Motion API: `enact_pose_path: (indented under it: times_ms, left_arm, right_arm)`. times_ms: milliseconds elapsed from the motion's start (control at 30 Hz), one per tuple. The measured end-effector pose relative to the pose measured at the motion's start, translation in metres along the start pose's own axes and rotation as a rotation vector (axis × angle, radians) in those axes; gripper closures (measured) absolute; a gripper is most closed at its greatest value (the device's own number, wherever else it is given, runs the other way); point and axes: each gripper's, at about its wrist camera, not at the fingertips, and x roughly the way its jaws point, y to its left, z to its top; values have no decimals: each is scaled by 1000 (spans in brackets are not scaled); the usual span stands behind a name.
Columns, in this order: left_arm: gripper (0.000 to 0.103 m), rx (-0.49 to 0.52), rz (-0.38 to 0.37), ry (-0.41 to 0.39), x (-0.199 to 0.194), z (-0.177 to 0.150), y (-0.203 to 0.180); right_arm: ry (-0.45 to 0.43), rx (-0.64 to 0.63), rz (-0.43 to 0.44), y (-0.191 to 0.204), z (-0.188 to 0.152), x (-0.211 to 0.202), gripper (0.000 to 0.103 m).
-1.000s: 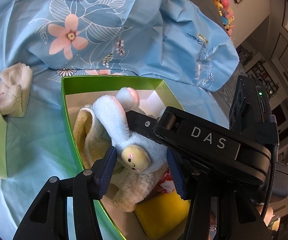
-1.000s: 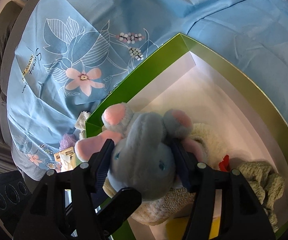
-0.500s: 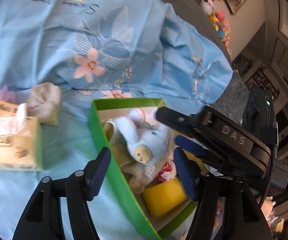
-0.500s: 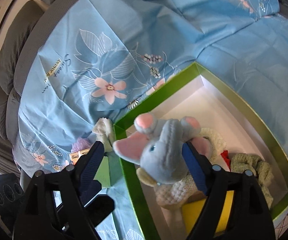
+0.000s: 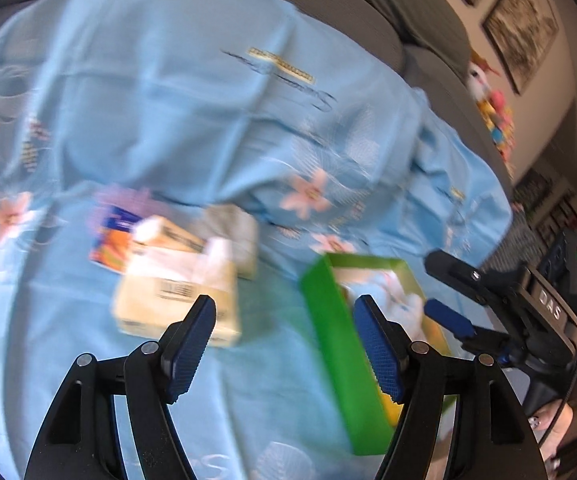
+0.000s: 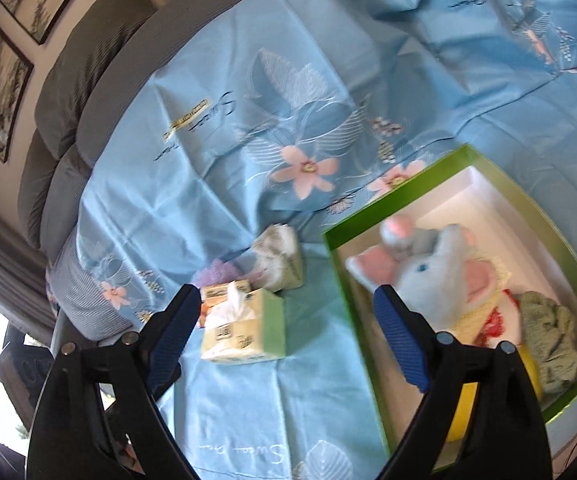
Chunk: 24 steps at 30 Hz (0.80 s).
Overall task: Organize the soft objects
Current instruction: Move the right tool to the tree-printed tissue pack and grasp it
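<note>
The tissue pack (image 5: 176, 300) lies just ahead-left of the spread, empty left claw (image 5: 284, 344) (nearer than the right claw (image 6: 284, 336), which is opening with nothing between its jaws).

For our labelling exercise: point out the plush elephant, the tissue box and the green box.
plush elephant (image 6: 444, 268), right wrist view, its blue face
tissue box (image 6: 244, 334), right wrist view, its top
green box (image 6: 358, 220), right wrist view, its far-left rim

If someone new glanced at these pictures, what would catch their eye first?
Probably the bright green box at the right on the blue floral sheet, with a grey-blue plush elephant lying on top of the soft things inside. Left of it, out on the sheet, stands a tissue box.
</note>
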Motion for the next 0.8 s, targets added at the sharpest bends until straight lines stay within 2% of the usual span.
enact_pose_path:
  times_ms: [167, 467, 600, 800]
  left_arm:
    - [31, -39, 106, -51, -13, 19, 39]
    - [31, -83, 145, -61, 7, 45, 86]
    - [31, -101, 141, -35, 30, 52, 102]
    - [47, -128, 122, 14, 70, 56, 120]
  right_arm:
    - [73, -46, 55, 31, 1, 31, 14]
    - [260, -101, 119, 76, 5, 119, 14]
    - [326, -105, 102, 86, 11, 164, 15]
    - [436, -90, 87, 82, 17, 228, 25]
